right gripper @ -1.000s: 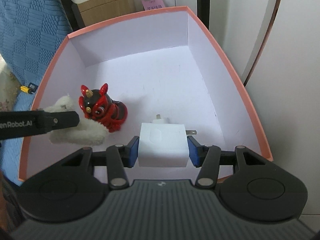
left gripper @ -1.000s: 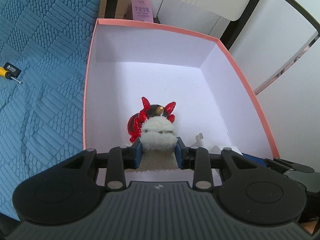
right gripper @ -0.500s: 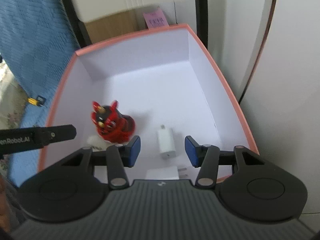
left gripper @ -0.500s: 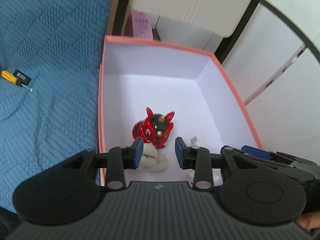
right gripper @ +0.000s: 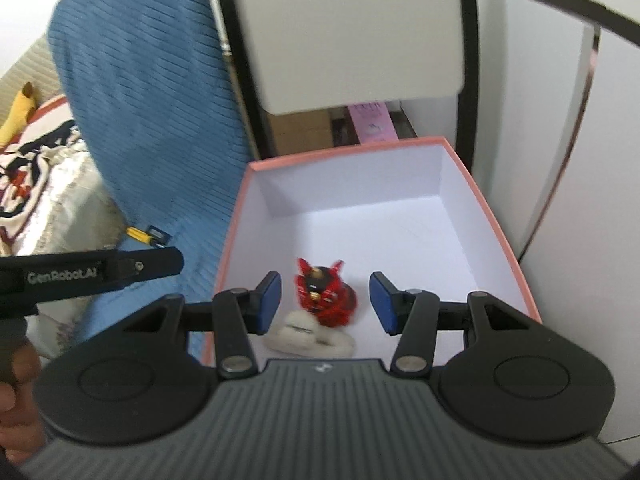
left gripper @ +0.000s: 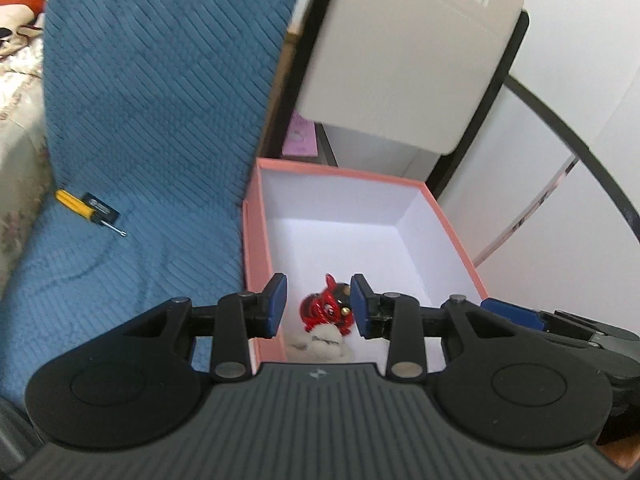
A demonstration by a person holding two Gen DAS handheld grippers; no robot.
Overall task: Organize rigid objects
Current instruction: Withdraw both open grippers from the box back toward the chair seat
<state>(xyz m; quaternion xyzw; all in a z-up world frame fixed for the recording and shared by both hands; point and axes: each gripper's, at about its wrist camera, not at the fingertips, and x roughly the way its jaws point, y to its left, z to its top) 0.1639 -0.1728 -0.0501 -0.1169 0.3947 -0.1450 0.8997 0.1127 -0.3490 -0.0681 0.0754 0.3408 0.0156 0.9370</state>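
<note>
A pink box with a white inside (left gripper: 252, 240) (right gripper: 492, 216) stands beside a blue blanket. In it a red horned figurine (left gripper: 326, 310) (right gripper: 326, 294) sits by a white fluffy toy (left gripper: 320, 342) (right gripper: 308, 334). My left gripper (left gripper: 319, 306) is open and empty, high above the box's near left corner. My right gripper (right gripper: 325, 304) is open and empty above the box's near side. The left gripper's finger (right gripper: 100, 272) shows at the left of the right wrist view. The white chargers are hidden behind the gripper bodies.
A yellow-handled screwdriver (left gripper: 86, 208) (right gripper: 146, 236) lies on the blue blanket (left gripper: 140, 120) left of the box. A white cabinet (left gripper: 400, 60) and a pink card (left gripper: 298, 136) stand behind the box. A white wall panel (right gripper: 580, 160) is to the right.
Both grippers let go of their loads, the left the fluffy toy and the right a white charger, and opened. Both have since risen and pulled back from the box.
</note>
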